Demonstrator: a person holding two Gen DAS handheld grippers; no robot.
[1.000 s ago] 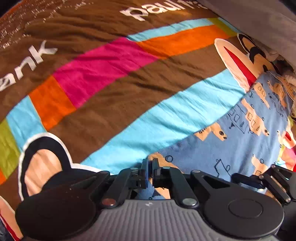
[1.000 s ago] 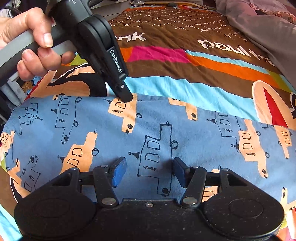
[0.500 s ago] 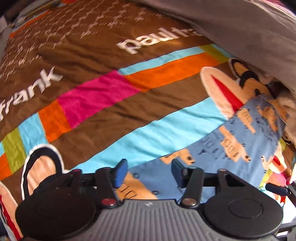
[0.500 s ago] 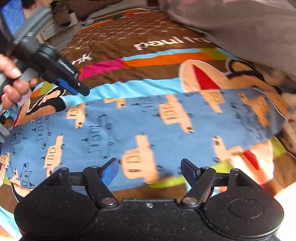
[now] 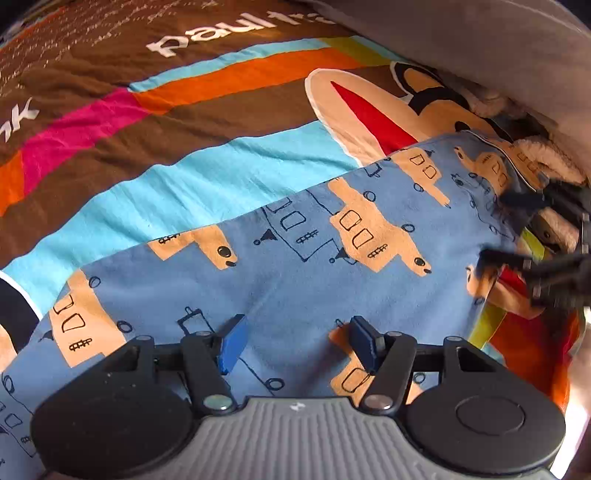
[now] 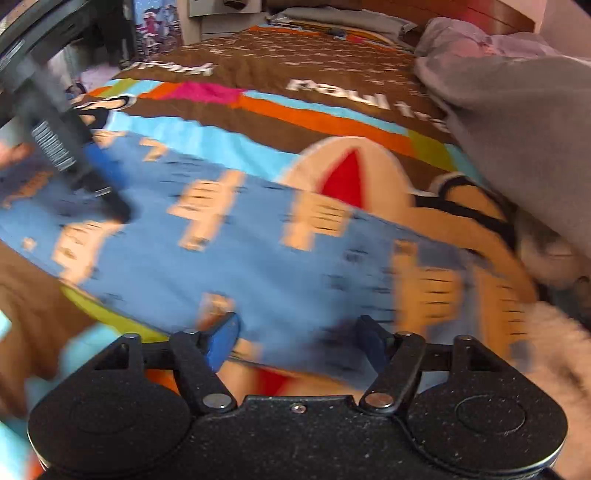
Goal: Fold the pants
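Observation:
Blue pants printed with tan trucks lie folded in a long strip across the bedspread. My left gripper hovers open over the strip's middle, with cloth below its blue pads but nothing pinched. In the right wrist view, which is blurred by motion, the pants run from left to right. My right gripper stands open above their near edge towards the right end, holding nothing. The right gripper shows at the left view's right edge. The left gripper shows at the right view's upper left.
A grey blanket is piled along the bed's right side, close to the far end of the pants. Something pale and fluffy lies at that end. Furniture stands beyond the bed.
The left gripper let go of the pants' edge, opened, and slid over the strip's middle. The right gripper opened wider and swept to the right along the pants.

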